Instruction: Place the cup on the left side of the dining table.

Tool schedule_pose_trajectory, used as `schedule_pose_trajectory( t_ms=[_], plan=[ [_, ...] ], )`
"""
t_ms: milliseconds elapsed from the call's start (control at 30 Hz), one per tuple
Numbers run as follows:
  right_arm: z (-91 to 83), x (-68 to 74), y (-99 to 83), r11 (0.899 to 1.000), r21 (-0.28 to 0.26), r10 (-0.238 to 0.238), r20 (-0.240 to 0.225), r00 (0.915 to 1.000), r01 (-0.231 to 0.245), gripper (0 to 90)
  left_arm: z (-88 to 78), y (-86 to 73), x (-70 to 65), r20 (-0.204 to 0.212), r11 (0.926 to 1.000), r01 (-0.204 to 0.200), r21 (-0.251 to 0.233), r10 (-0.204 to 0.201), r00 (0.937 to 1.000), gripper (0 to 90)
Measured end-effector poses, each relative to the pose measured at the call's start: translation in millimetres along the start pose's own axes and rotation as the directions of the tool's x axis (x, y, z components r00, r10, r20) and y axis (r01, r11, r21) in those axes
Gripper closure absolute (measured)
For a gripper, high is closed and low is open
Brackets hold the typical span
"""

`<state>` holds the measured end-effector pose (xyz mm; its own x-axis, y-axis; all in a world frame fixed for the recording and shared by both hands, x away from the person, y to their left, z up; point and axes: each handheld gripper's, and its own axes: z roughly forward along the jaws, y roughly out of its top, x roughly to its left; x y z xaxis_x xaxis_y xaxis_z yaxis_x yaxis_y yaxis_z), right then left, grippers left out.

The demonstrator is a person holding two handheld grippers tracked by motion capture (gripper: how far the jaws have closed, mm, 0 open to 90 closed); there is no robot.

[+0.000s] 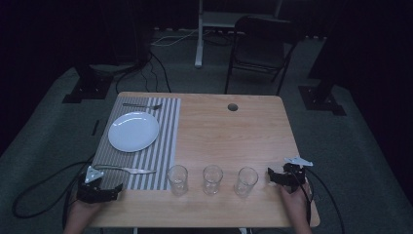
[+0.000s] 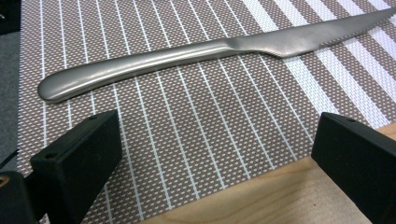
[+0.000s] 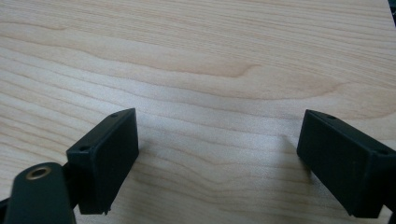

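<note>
Left claw (image 2: 212,154) wide near unmarked table knife (image 2: 196,51) on striped placemat (image 2: 187,140); right claw (image 3: 217,158) wide over seemingly bare table (image 3: 210,60).

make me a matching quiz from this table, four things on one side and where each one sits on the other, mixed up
Things:
1. knife
2. fork
3. plate
4. three glasses

Places:
A. in a row on the bare wood near the front edge
B. on the striped mat, beyond the plate
C. middle of the striped mat
D. on the striped mat, just ahead of the open left gripper

Pairs: 1-D, 2-B, 3-C, 4-A
</note>
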<state>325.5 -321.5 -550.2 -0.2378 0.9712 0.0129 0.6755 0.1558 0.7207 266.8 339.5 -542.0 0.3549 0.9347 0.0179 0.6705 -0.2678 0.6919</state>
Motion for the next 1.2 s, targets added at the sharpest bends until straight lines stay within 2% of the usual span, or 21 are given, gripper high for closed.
schedule_pose_trajectory(
  t_ms=[333, 533, 767, 1167, 1200],
  plan=[
    [0.0, 0.0, 0.0, 1.0, 0.0, 0.0, 0.0, 1.0, 0.0, 12.3, -9.3, 5.7, -9.3, 0.054, 0.9991, -0.031, -0.03, 0.033, 0.998, 2.3],
    [0.0, 0.0, 0.0, 1.0, 0.0, 0.0, 0.0, 1.0, 0.0, 12.3, -13.3, 13.7, -21.4, 0.082, 0.9967, -0.065, -0.049, 0.069, 0.9942, 2.3],
    [0.0, -0.1, 0.0, 1.0, 0.0, 0.0, 0.0, 1.0, 0.0, 12.3, -15.4, 19.6, -30.7, 0.109, 0.9944, -0.082, -0.067, 0.088, 0.9901, 2.4],
    [0.0, 0.0, 0.0, 1.0, 0.0, 0.0, 0.0, 1.0, 0.0, 12.3, -22.0, 28.1, -39.7, 0.14, 0.9908, -0.081, -0.109, 0.096, 0.9854, 2.4],
    [0.0, 0.0, 0.0, 1.0, 0.0, 0.0, 0.0, 1.0, 0.0, 12.3, -23.5, 29.6, -40.6, 0.152, 0.9899, -0.083, -0.115, 0.1, 0.9833, 2.4]
  ],
)
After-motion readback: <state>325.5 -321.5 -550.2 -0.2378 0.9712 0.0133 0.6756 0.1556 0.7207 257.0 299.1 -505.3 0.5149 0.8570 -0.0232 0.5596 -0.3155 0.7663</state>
